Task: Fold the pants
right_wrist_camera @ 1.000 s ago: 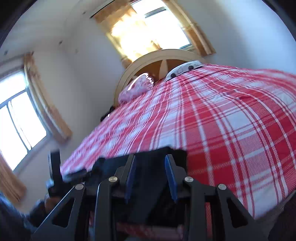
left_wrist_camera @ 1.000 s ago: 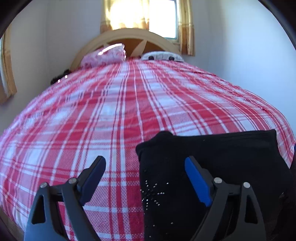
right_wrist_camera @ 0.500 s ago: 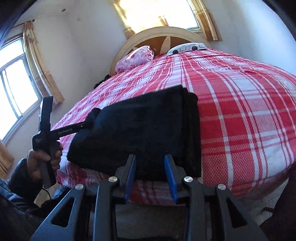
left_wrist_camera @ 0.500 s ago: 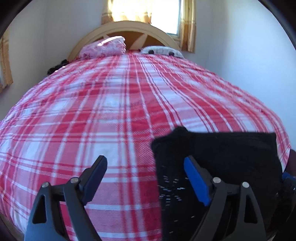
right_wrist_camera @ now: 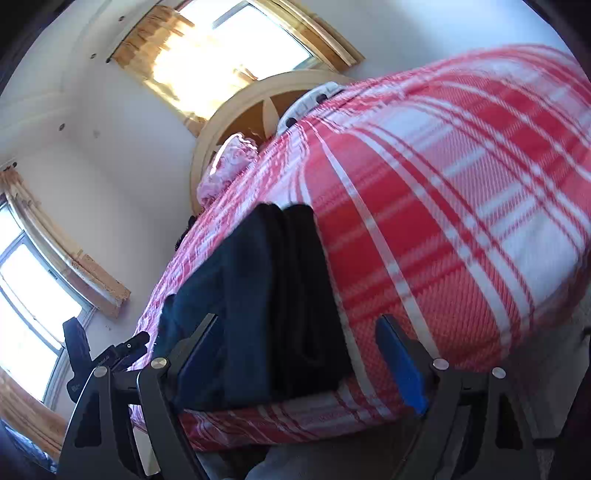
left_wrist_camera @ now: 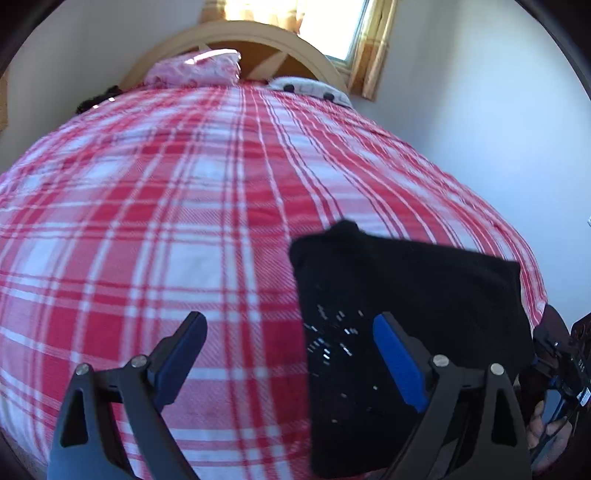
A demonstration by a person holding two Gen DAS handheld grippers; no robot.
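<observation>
Folded black fabric pants [left_wrist_camera: 406,295] lie flat on red-white plaid bedspread [left_wrist_camera: 184,221], long axis left-right between grippers. Left gripper [left_wrist_camera: 291,354] spread, empty, right finger over left end; right gripper [right_wrist_camera: 295,354] spread, empty, straddling right end.

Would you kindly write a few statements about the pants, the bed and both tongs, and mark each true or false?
1. The pants lie folded on the plaid bedspread. True.
2. The left tongs are clamped on the pants. False: they are open and grip nothing.
3. The right tongs are open. True.
4. The pants are bright blue. False: they are black.
5. A pink pillow rests near the headboard. True.
</observation>
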